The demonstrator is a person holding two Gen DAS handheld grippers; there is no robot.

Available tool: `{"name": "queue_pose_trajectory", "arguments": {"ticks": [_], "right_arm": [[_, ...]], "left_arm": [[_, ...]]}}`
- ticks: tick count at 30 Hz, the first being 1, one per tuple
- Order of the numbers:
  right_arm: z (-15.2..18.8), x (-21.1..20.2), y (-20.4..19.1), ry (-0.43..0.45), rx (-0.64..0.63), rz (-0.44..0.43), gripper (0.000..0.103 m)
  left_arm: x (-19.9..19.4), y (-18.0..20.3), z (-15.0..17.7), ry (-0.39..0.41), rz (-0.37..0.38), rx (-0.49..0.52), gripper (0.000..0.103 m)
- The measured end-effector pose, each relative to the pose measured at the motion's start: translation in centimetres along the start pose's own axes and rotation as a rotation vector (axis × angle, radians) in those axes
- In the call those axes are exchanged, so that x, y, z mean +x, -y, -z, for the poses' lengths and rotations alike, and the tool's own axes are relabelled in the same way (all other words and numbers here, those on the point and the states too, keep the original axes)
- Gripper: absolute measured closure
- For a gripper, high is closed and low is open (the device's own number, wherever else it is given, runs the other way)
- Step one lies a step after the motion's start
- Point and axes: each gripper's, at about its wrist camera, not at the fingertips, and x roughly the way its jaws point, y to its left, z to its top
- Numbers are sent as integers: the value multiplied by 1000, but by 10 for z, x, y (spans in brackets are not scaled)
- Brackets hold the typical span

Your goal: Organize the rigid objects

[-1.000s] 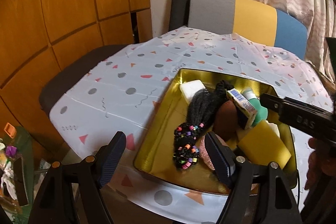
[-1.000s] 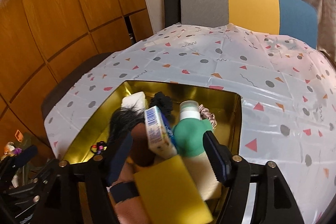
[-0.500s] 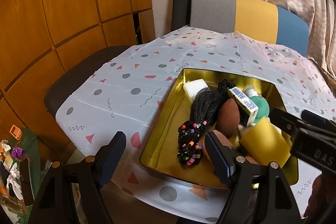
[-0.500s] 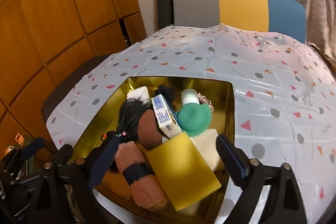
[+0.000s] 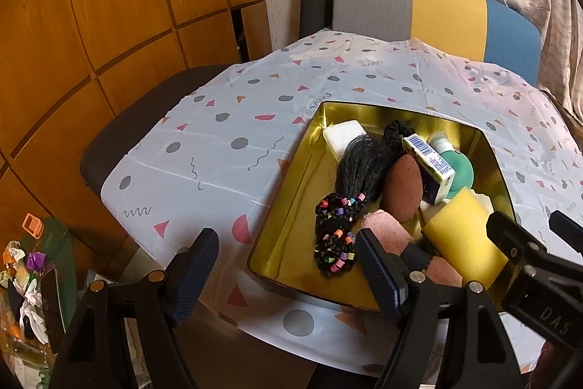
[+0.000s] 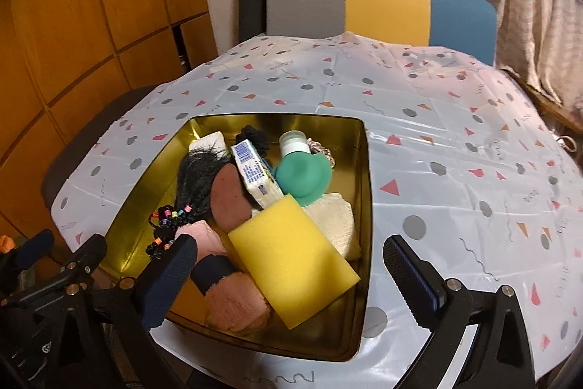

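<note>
One gold tin (image 6: 366,170) sits at the centre of the right wrist view, heaped with mixed things. A white carton with blue print (image 6: 255,172) leans at the middle of the pile, between a brown egg-shaped sponge (image 6: 229,197) and a green bottle with a pale cap (image 6: 302,174). Below them a yellow sponge block (image 6: 295,257) lies tilted across a cream cloth (image 6: 333,219) and a pink rolled towel with a dark band (image 6: 226,283). Along the tin's left side runs black hair bound with coloured beads (image 6: 186,185), and a white block (image 6: 209,141) rests in the upper left corner.

The tin stands on a spotted tablecloth (image 6: 437,119), with a grey, yellow and blue chair back (image 6: 382,6) beyond it.

The right gripper (image 6: 288,268) hangs over the tin's lower edge, its jaws opening, with the yellow sponge in the gap untouched. The left gripper (image 5: 288,268) has its jaws apart, straddling the tin's lower left corner and gripping nothing.

Only the left wrist view shows the clutter of wrappers (image 5: 25,265) at lower left; only the right shows a twisted cord (image 6: 322,148) behind the bottle.
</note>
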Motion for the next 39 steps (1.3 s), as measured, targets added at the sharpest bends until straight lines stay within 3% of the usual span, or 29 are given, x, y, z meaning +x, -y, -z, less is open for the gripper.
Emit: {"name": "queue_pose_trajectory", "arguments": {"ticks": [16, 39], "right_arm": [[5, -6, -8, 24, -1, 80, 0], [5, 0, -2, 3, 13, 86, 0]], "left_arm": [[-4, 1, -1, 0, -29, 33, 25], [-7, 1, -2, 11, -21, 39, 25]]}}
